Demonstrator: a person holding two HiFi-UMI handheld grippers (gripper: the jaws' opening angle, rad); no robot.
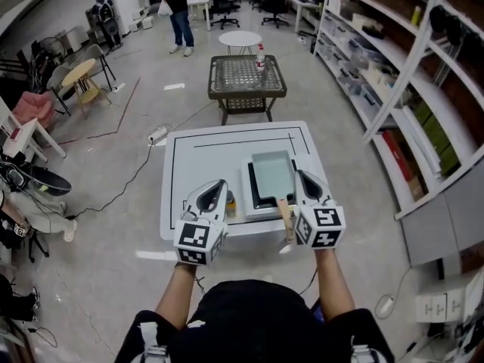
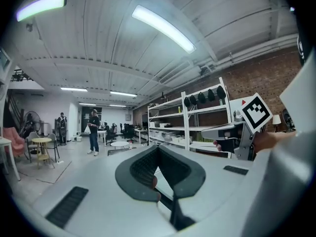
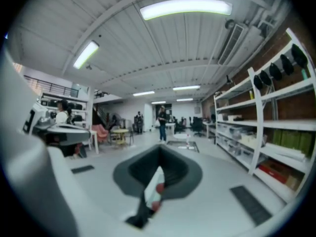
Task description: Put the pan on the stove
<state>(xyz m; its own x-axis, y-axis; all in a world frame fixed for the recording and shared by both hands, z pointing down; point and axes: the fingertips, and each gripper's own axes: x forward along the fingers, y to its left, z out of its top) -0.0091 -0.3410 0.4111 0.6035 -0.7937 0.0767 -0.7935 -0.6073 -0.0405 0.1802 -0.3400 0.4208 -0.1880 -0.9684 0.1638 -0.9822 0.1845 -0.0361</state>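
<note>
A rectangular pan with a grey-green inside and a wooden handle lies on a flat white stove near the front of the white table. The handle points toward the person. My right gripper hovers just right of the pan, jaws together, nothing between them; its own view shows shut jaws aimed out at the room. My left gripper hangs left of the stove, also shut and empty, its jaws meeting in a point.
A small yellowish object stands between the left gripper and the stove. Beyond the table are a wicker-topped low table with a bottle, a round white table, shelving along the right, and a standing person.
</note>
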